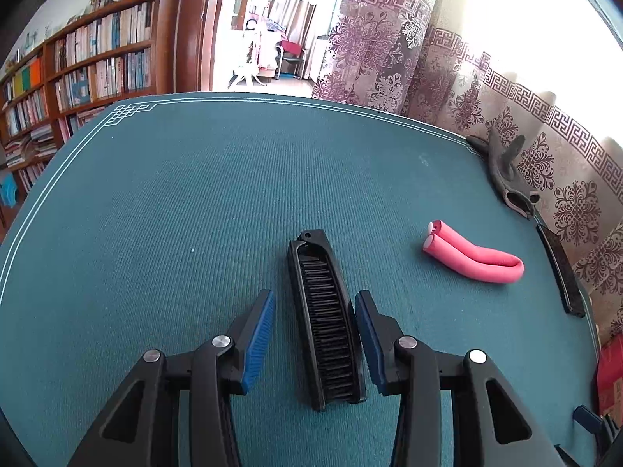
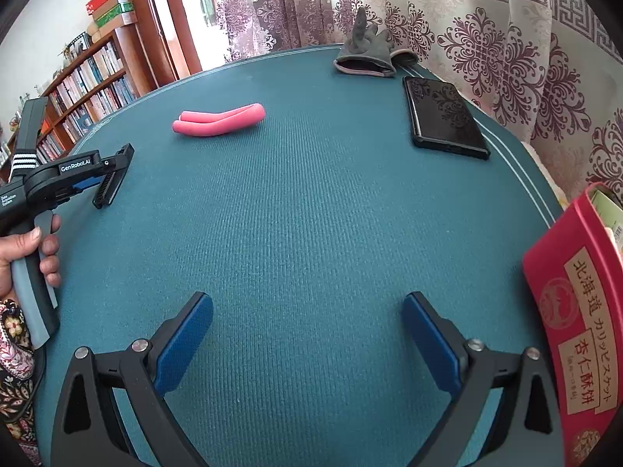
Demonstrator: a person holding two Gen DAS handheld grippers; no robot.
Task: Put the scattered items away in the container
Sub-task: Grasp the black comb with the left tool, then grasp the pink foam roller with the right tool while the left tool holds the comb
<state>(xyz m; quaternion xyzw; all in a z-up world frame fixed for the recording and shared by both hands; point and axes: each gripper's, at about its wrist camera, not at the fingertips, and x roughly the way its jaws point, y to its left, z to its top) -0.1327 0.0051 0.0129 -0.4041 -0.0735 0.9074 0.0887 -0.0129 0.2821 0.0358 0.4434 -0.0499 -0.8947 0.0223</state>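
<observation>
Left tongs (image 1: 314, 340) straddle a black folding comb (image 1: 325, 321) on the teal counter (image 1: 175, 202); right tongs (image 2: 307, 344) hang wide open and empty.

In the left wrist view the blue pads (image 1: 259, 340) stand on either side of the comb, the right pad touching or almost touching its edge, the left pad apart from it, so the jaws are not closed on it. The comb lies flat, lengthwise between the fingers, teeth up. Farther right lies a pink foam hair roller (image 1: 473, 258), bent double. In the right wrist view a red biscuit box (image 2: 572, 311) stands at the counter's right edge, near the right tongs. Beyond lie a black phone (image 2: 444, 116) and, at the far edge by the curtain (image 2: 506, 39), a grey glove (image 2: 366, 54).
</observation>
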